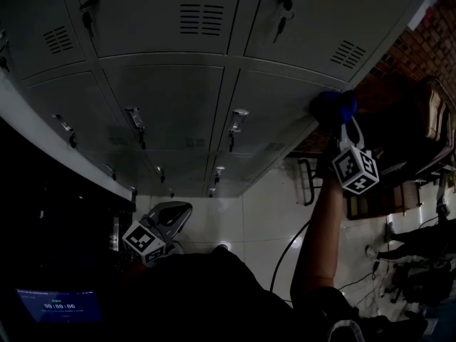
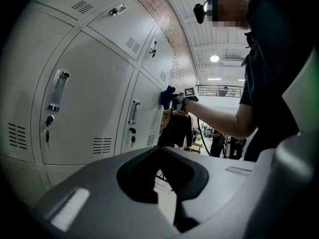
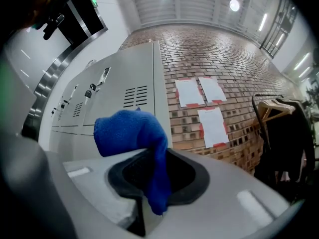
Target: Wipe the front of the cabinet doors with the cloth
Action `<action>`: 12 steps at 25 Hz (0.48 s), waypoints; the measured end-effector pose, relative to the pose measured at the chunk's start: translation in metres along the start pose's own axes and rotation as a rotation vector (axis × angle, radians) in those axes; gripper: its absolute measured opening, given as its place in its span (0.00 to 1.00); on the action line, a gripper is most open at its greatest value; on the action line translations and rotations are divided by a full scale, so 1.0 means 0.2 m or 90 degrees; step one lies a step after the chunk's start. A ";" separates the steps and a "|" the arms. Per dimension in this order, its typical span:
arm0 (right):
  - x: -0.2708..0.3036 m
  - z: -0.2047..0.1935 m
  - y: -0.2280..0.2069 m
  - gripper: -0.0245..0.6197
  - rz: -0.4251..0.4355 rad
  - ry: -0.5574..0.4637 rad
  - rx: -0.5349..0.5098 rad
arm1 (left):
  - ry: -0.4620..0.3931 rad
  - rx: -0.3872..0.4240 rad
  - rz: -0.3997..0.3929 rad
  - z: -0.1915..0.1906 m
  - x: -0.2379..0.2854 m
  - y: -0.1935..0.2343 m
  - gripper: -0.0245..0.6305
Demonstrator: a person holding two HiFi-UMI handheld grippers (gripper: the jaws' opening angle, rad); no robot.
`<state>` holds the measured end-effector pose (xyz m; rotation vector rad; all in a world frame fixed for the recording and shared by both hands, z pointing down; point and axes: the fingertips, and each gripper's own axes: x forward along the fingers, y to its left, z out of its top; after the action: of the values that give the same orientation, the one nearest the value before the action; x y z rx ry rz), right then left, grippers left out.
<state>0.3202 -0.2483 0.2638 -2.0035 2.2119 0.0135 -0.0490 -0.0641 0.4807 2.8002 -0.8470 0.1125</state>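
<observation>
A bank of grey metal cabinet doors [image 1: 171, 98] with handles, keys and vents fills the head view. My right gripper [image 1: 340, 120] is raised to the cabinet's right-hand end and is shut on a blue cloth [image 1: 332, 106]. In the right gripper view the cloth [image 3: 130, 131] bulges out of the shut jaws next to the end door [image 3: 127, 91]. The left gripper view shows the cloth [image 2: 167, 97] pressed on the door near its edge. My left gripper [image 1: 167, 223] hangs low, away from the doors, its jaws [image 2: 162, 151] shut with nothing in them.
A brick wall [image 3: 224, 59] with taped paper sheets [image 3: 213, 126] stands past the cabinet's end. Dark clothes hang on a rack [image 2: 177, 126]. A black cable [image 1: 285, 255] runs over the tiled floor. A lit screen [image 1: 60, 306] is at the lower left. Another person's legs [image 1: 420, 242] are at the right.
</observation>
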 end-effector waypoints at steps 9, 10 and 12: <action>-0.05 -0.09 0.34 0.15 0.069 0.005 0.033 | -0.005 0.003 0.003 0.02 -0.10 0.02 0.04; -0.05 -0.11 0.38 0.15 0.078 0.008 0.036 | -0.004 0.003 0.003 0.02 -0.11 0.02 0.04; -0.05 -0.15 0.47 0.15 0.098 0.014 0.042 | -0.004 0.002 0.005 0.01 -0.14 0.02 0.04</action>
<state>0.2249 -0.2319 0.2845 -1.8042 2.3421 -0.0631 -0.0742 -0.0520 0.4750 2.8019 -0.8609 0.1071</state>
